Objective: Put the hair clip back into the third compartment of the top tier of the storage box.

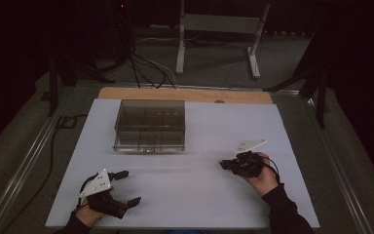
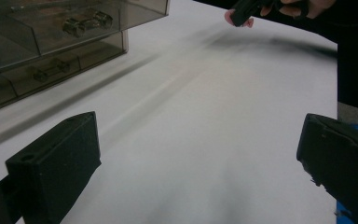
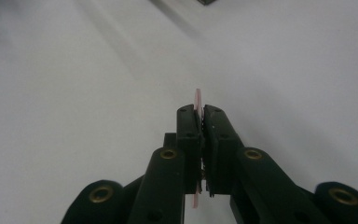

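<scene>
A white board [image 1: 185, 195] covers a wooden tabletop [image 1: 185, 93] in a dark room, with cables and a metal stand on the grey floor behind. No writing is legible. The smoky compartment box [image 1: 150, 126] sits toward the far left. The left gripper [image 1: 122, 187] is spread wide. The right gripper [image 3: 200, 112] pinches a thin pink disc [image 3: 197, 99] edge-on, near the board's right side.
</scene>
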The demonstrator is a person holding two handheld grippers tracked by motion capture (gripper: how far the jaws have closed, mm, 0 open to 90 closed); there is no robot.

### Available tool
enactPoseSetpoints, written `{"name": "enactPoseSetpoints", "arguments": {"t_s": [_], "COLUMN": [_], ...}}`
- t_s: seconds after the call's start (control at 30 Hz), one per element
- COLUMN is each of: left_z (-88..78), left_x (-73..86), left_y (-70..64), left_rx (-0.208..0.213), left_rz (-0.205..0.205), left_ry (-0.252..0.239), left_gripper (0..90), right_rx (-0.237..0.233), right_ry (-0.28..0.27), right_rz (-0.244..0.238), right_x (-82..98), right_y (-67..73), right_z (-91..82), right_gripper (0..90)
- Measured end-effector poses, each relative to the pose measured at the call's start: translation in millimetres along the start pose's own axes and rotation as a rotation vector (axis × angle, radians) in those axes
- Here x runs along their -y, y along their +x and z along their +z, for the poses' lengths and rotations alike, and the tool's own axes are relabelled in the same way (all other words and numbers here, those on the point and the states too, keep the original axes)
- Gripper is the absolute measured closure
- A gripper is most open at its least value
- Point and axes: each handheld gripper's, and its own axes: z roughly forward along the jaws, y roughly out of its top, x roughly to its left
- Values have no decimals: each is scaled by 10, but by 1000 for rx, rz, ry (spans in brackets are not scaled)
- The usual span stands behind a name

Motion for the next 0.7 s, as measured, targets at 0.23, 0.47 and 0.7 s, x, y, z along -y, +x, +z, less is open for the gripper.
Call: {"name": "enactPoseSetpoints", "arguments": {"t_s": [0.23,0.47,0.7], "left_z": [-3,-2,-6], "left_x": [-3,-6,-4], "left_y": [1,-3,-2], "left_rx": [0,0,0], "left_rz": [3,4,2], "left_ry": [-1,0,-2], "left_gripper": [5,5,5], "right_rx": [-4,-9,-16], "right_ry": [-17,-21,-29], "right_rz": [1,0,-3], "right_x": [-71,-120,-201], "right_y": [6,13,38], "right_z": [-45,-56,-62], "right_gripper": [853,853,854]}}
